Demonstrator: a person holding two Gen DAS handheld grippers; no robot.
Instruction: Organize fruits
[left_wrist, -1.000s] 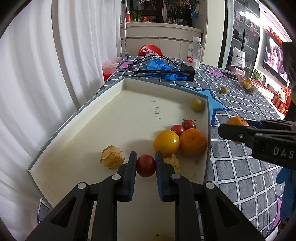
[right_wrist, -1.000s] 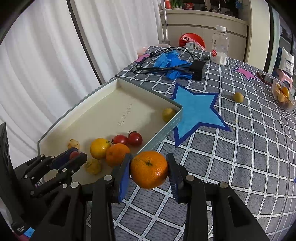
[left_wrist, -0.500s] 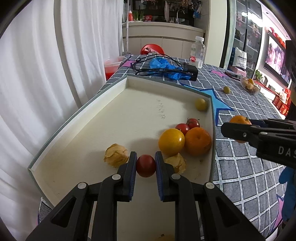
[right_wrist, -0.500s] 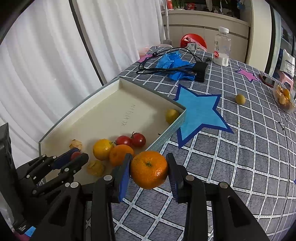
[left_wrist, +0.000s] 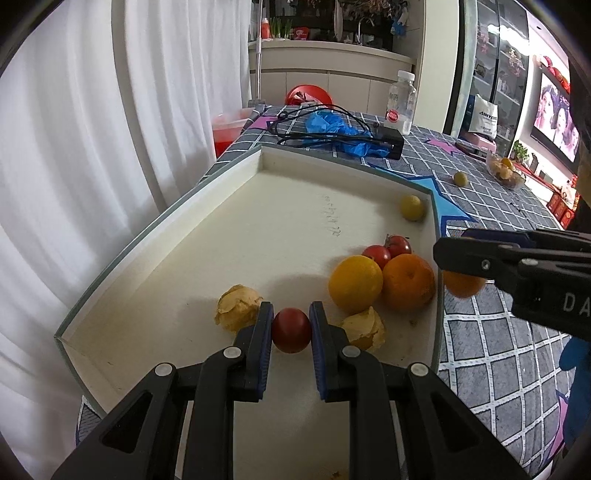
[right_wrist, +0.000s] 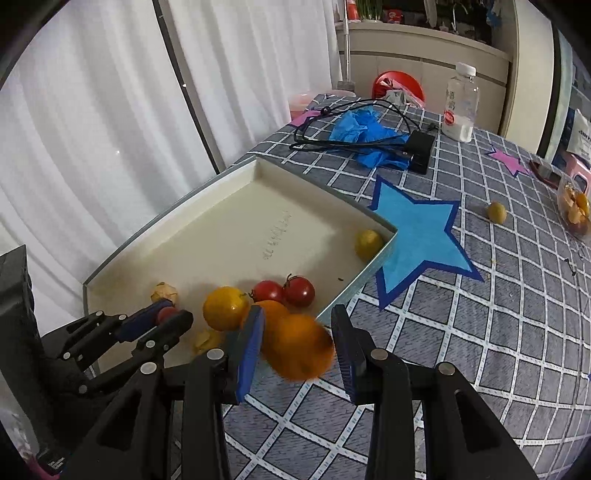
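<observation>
While most of the fruit already sits in the shallow cream tray (left_wrist: 155, 258), the sorting is only partly done. Inside the tray lie a yellow orange (left_wrist: 355, 282), an orange mandarin (left_wrist: 408, 282), two cherry tomatoes (left_wrist: 388, 251), two papery husked berries (left_wrist: 238, 308) and a small yellow fruit (left_wrist: 412, 207) in the far corner. One more small yellow fruit (right_wrist: 496, 212) waits out on the checked tablecloth (right_wrist: 498, 314), well apart from the tray, and a clear bowl of fruit (right_wrist: 576, 210) stands at the table's far right edge.

Two pieces are in transit. The left gripper (left_wrist: 291, 330) is clamped narrowly on a dark red tomato (left_wrist: 291, 330), held low over the tray's near end, between the two husked berries. The right gripper (right_wrist: 297, 345) has a blurred orange (right_wrist: 301, 349) between its blue pads, at the tray's near right wall (whether the pads press on it is unclear, since the smear suggests it may be slipping).

Judging from this, both fruits need setting down, then the stray one fetching.
</observation>
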